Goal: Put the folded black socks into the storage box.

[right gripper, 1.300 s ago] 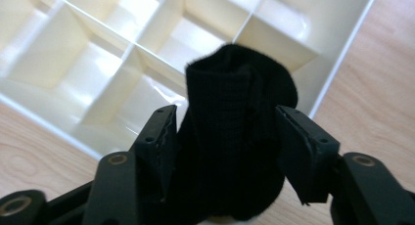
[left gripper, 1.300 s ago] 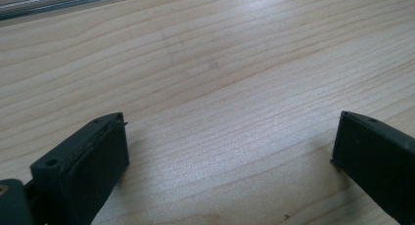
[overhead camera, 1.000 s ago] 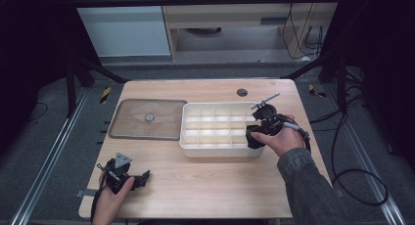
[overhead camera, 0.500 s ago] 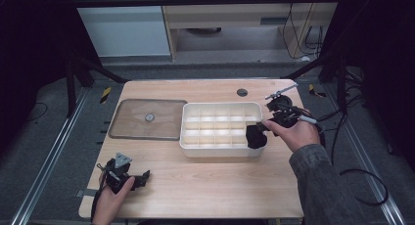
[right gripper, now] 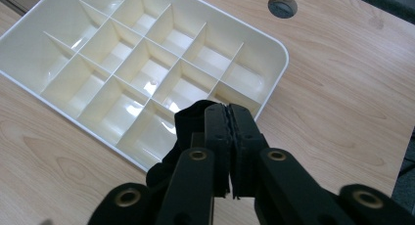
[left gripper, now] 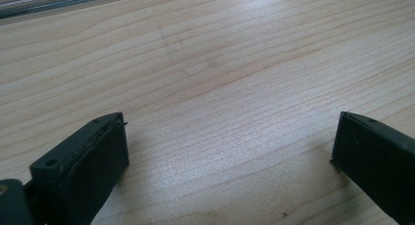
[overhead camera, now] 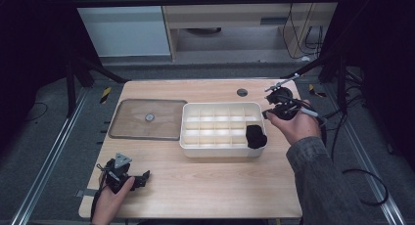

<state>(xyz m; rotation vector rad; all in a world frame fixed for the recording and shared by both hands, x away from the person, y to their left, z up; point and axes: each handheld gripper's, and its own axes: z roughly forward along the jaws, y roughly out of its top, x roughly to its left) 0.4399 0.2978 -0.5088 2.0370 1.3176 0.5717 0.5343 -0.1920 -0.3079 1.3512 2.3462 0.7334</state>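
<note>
In the high view, the right gripper (overhead camera: pixel 274 115) hangs above the near right corner of the white divided tray (overhead camera: pixel 221 150), and a soft black cloth bundle (overhead camera: pixel 256 136) droops from it into the tray's near-right compartment. The clear lid (overhead camera: pixel 147 119) lies flat on the wooden table (overhead camera: pixel 205 186) to the tray's left, and the left gripper (overhead camera: pixel 139 180) rests low near the table's front left corner, well apart from the tray. In the left gripper view the two black jaws stand wide apart over bare table (left gripper: pixel 220 88), with nothing between them. In the right gripper view the jaws have just been closing and now meet pad to pad, pinching a fold of the black cloth (right gripper: pixel 188 122) that hangs beneath them over the tray (right gripper: pixel 274 63) corner. The cloth looks light and limp, so it should sag and bunch rather than hold a shape; it is not fragile. A pinch near the top of a gathered fold seems the surest hold, since a thin edge could slip out of the pads.
</note>
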